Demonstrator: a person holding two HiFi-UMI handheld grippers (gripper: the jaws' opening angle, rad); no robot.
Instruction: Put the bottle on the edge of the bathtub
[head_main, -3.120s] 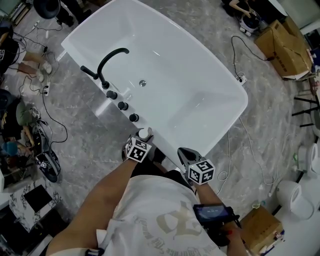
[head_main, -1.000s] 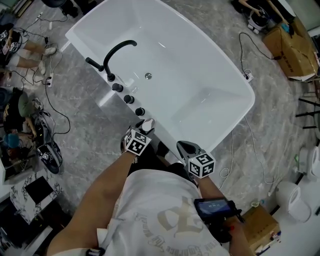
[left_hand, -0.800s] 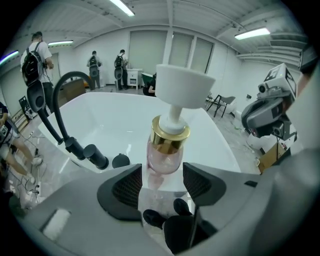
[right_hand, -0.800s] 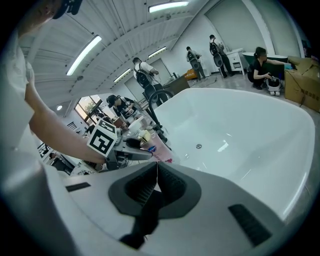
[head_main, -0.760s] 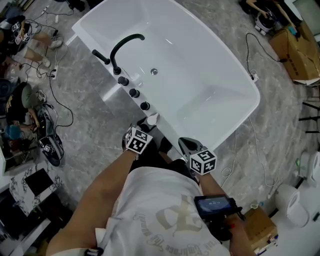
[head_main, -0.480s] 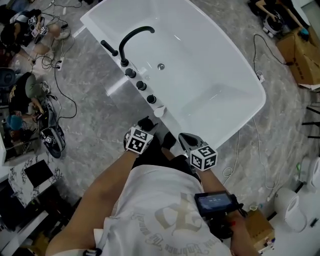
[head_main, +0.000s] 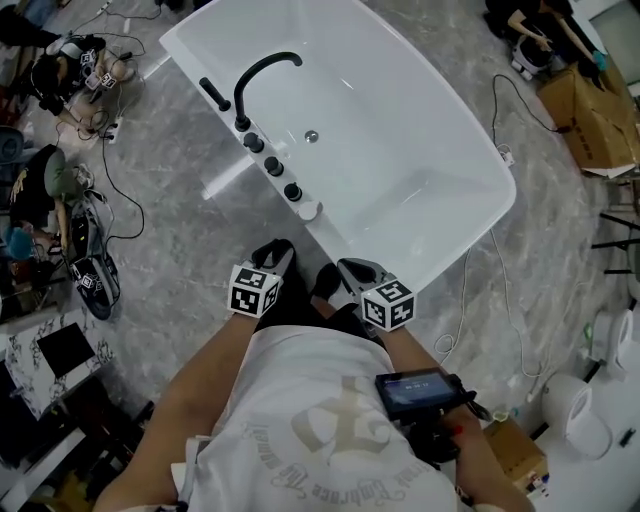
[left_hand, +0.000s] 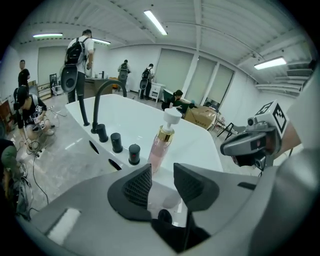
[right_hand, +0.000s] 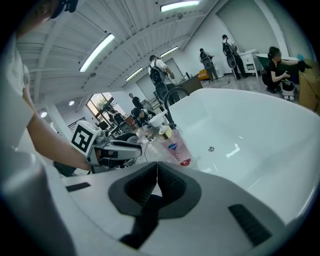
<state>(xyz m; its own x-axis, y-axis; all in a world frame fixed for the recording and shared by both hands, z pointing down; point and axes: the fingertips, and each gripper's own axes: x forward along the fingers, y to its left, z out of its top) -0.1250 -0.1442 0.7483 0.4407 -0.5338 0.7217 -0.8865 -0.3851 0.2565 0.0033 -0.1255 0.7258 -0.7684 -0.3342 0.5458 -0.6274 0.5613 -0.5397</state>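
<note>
Big glossy white bathtub (head_main: 420, 130) with rounded corners and a matte black arched faucet (head_main: 262, 75). The bottle (left_hand: 161, 145) stands upright on the tub's rim beside the round black knobs (left_hand: 134, 154): see-through pink plastic, gold collar, white pump. The left gripper (left_hand: 161, 175) jaws have just been closing, part-spread with nothing between them, and the right gripper (right_hand: 157, 168) jaws are pressed together, empty.

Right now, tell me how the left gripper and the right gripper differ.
Left gripper jaws stand apart, having just been closing, nothing between them; right gripper jaws are together. The left gripper sees the bottle from its plain side, the right gripper from its label side. Both are empty; the bottle stands on the bathtub edge.
</note>
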